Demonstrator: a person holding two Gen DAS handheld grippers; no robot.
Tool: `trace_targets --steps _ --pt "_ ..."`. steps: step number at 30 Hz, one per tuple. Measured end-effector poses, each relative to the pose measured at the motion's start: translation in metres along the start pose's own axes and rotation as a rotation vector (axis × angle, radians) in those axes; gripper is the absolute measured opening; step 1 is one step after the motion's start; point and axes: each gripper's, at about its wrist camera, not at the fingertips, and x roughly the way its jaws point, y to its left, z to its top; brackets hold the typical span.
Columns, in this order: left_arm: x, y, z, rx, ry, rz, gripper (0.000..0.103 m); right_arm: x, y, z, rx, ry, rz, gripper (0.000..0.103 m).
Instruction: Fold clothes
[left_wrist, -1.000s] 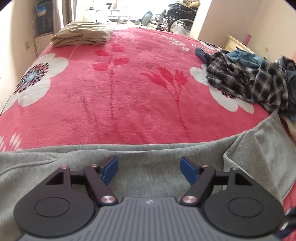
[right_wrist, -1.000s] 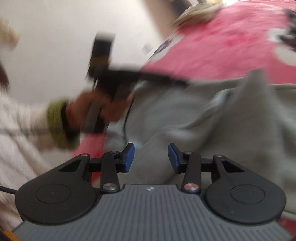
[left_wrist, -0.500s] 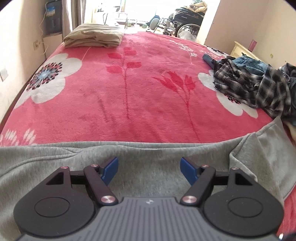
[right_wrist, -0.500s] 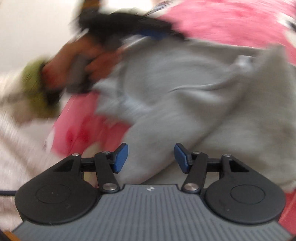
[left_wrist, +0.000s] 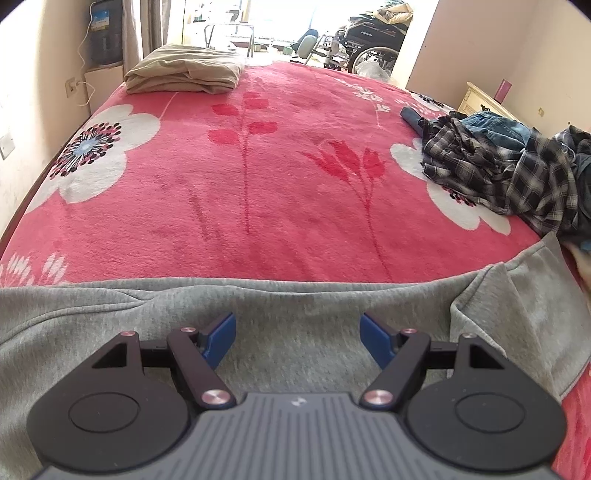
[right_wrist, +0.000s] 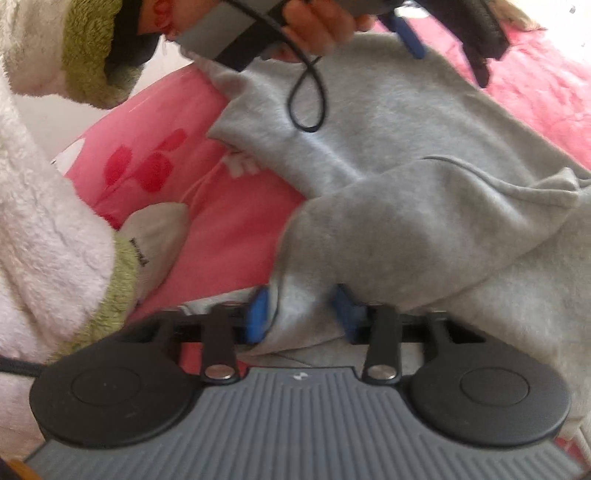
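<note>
- Right wrist view puts your right gripper (right_wrist: 301, 312) at the near edge of the grey sweatshirt (right_wrist: 424, 229), which lies spread across the near part of the red flowered blanket (right_wrist: 207, 206).
- Its jaws are closing, and a bunched fold of the grey cloth, likely a sleeve end, sits between the blue pads (right_wrist: 258, 314). Blur keeps you from telling whether they press it yet.
- Your left gripper (left_wrist: 297, 338) hovers over the same sweatshirt further along, fingers wide apart, with flat cloth under them and nothing gripped.
- You are at the start of a fold, I judge: securing one sleeve before carrying it in over the body.
- Next, make sure the pinch takes the whole layer, then lift only enough to clear the blanket and bring the sleeve across.
- Lower the left fingers to pin or grip the body so it does not drag.
</note>
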Motion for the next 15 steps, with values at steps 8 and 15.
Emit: trace_targets --steps 8,15 --pt "0.003 -0.002 0.000 0.007 0.004 0.017 0.075 -0.084 -0.075 0.003 0.267 -0.265 -0.050 0.003" --pt "0.009 -0.006 0.000 0.019 0.017 0.015 0.075 -0.199 -0.170 -0.026 0.357 -0.394 -0.519 0.003"
